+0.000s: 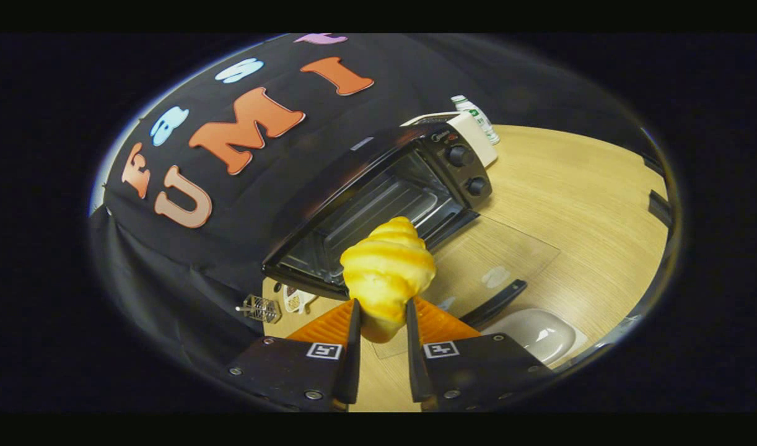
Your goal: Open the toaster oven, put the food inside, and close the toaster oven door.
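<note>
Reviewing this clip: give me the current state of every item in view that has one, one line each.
Toaster oven: open, cavity looks empty.
Glass door: folded down flat over the table.
Croissant: lifted, clamped between both fingers, just in front of the oven mouth, not yet inside.
Tongs: shut on the croissant.
White dish: on the table beside the door handle, empty.
Bottle: upright behind the oven, cap on.

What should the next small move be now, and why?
Probably carry the croissant forward into the oven cavity. The gripper is shut on the croissant, held above the table. The glass door already lies open and flat ahead of the fingers, and the cavity beyond it looks free, so the food has a clear way in.
</note>
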Demonstrator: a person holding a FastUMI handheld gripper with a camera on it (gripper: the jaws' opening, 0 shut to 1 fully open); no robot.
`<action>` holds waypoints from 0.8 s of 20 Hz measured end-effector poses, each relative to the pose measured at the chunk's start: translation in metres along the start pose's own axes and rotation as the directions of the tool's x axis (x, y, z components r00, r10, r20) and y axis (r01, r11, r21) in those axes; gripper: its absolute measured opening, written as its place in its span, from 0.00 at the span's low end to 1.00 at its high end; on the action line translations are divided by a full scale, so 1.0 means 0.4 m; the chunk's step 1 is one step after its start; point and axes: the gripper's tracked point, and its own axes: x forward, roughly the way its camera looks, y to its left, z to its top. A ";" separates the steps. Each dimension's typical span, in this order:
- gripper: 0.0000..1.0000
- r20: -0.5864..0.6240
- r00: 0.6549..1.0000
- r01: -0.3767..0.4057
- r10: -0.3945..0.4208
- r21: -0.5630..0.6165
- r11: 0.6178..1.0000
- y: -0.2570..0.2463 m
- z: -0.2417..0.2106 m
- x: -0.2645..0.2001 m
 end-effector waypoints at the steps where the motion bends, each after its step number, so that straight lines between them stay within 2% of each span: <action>1: 0.33 0.004 1.000 -0.019 0.019 0.019 1.000 0.013 0.012 0.018; 16: 0.33 0.031 0.986 -0.166 0.163 0.179 0.970 0.113 0.096 0.298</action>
